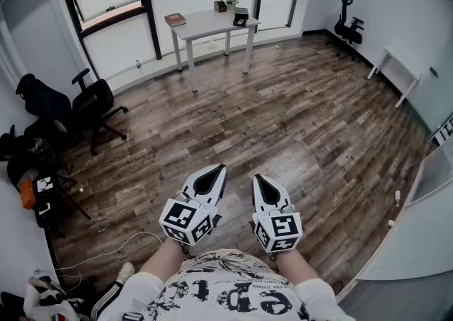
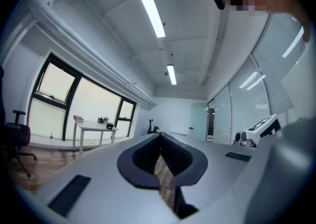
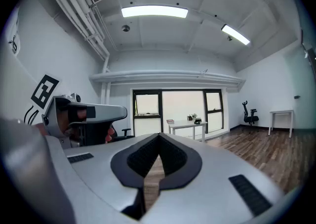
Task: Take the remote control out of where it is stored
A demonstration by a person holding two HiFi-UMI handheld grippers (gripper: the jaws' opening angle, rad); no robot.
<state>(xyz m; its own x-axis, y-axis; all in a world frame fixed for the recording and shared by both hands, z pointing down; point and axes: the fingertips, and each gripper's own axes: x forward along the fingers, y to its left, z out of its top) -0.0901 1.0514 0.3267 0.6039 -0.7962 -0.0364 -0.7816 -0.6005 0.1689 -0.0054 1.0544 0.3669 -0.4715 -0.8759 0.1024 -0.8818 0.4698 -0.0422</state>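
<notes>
I see no remote control in any view. My left gripper and my right gripper are held side by side in front of the person's body, above the wooden floor. Both point forward into the room. Each has its jaws shut with their tips meeting and nothing between them. In the left gripper view the left gripper aims level across the room, and the right gripper does the same in its own view. A white table stands far ahead by the windows with a book and small dark items on it.
Black office chairs and bags stand at the left wall. Another white table and a black chair are at the far right. A white cabinet edge is close on the right. A cable lies on the floor.
</notes>
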